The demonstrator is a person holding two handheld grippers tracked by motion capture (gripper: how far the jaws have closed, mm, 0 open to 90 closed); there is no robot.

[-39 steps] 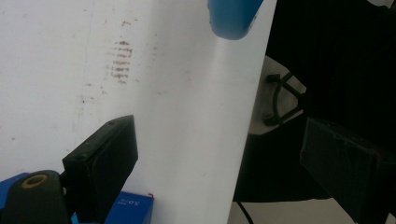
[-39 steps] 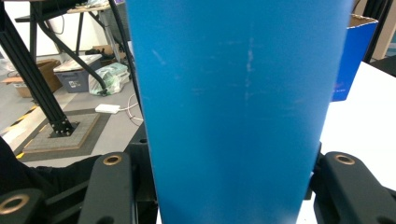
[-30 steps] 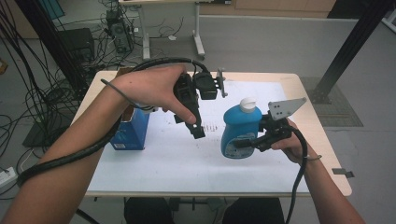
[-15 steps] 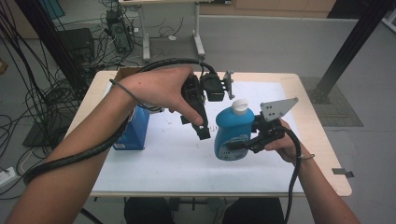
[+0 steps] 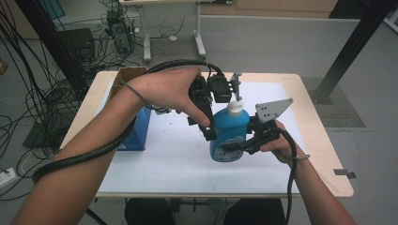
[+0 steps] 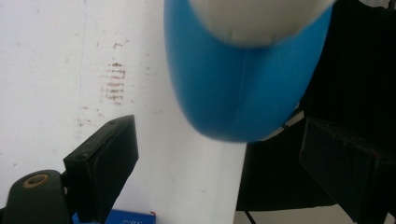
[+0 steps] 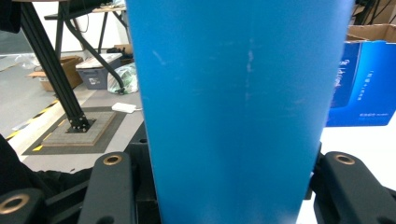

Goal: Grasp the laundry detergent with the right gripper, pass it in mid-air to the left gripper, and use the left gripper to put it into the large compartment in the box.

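While the right gripper pinches the blue bottle, the left gripper's spread fingers hang above.

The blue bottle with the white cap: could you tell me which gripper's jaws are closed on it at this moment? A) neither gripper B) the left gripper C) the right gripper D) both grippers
C: the right gripper clamps the blue bottle by its body, the jaws flanking it in the right gripper view, while the left gripper hangs open above its cap with the jaws apart.
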